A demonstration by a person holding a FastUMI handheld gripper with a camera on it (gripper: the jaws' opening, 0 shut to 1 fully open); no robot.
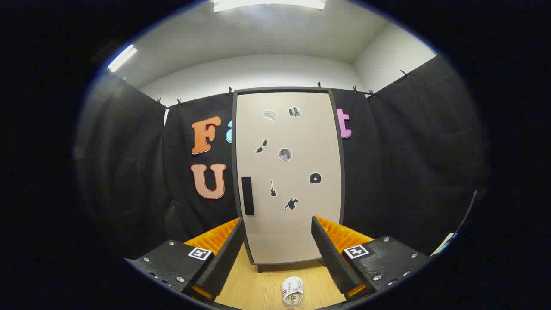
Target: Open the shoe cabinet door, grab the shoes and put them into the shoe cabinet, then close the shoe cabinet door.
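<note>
Here the gripper (279, 245) is holding its fingers wide apart, gripping nothing. Beyond them the shoe cabinet (287, 172) is standing upright with its door shut, handle (247, 195) left, wordless stickers (285, 154) scattered rightward. Between the fingers, a white shoe (292, 291) is lying lengthwise, pointing toward the cabinet, on the wooden floor (254, 288).

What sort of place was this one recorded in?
Probably a staged recording booth, not a home: black cloth walls clipped up under plain white walls, a closed shoe cabinet on a wood-look floor, and a white shoe between the open fingers of the gripper.
</note>
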